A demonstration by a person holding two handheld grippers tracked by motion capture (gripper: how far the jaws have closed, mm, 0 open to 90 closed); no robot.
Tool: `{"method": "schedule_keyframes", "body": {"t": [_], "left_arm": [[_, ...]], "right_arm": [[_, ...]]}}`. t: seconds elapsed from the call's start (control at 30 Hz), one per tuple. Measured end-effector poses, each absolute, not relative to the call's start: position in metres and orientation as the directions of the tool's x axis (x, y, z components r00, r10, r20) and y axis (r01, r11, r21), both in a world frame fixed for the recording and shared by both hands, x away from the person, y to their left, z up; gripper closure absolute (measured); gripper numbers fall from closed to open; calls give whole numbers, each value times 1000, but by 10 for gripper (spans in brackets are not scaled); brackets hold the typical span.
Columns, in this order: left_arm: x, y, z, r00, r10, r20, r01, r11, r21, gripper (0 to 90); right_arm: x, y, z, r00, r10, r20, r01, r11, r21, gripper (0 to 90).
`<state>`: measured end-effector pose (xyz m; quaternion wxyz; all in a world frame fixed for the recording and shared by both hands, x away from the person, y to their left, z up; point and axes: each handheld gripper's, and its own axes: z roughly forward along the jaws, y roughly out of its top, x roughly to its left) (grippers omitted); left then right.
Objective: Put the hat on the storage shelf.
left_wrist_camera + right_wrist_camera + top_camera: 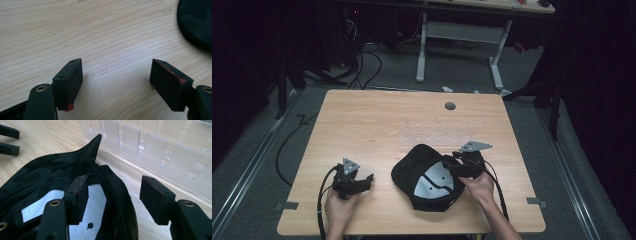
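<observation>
The left hand-held gripper is held low near the front-left part of the surface, gripped from behind by the left hand; its jaws are spread wide apart. The right hand-held gripper is held by the right hand near the front edge, jaws likewise parted.

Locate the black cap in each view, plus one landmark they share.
High view: black cap lies inside-up, bottom centre, at the right gripper.
Left gripper view: dark edge, top right corner.
Right gripper view: lower left, one jaw inside its rim.
Shared landmark: the wooden table.
</observation>
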<state>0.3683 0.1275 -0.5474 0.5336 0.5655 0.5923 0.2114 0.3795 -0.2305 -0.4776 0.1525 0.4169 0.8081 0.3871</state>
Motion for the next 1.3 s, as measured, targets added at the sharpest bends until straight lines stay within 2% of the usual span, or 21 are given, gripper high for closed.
{"method": "schedule_keyframes", "body": {"t": [0.47, 0.73, 0.93, 1.3], "left_arm": [[368, 128, -547, 209, 896, -392, 445, 270, 854, 267], [368, 127, -547, 209, 896, -392, 445, 270, 854, 266], [368, 127, -547, 210, 896, -392, 445, 269, 854, 266], [369, 126, -547, 200, 895, -399, 447, 279, 850, 255]], "right_arm": [[387, -224, -491, -625, 779, 52, 555, 398, 730, 522], [388, -226, -493, -641, 764, 74, 555, 395, 732, 699], [387, -228, -494, -643, 762, 80, 555, 392, 734, 778], [381, -235, -488, -630, 768, 117, 569, 354, 743, 815]]}}
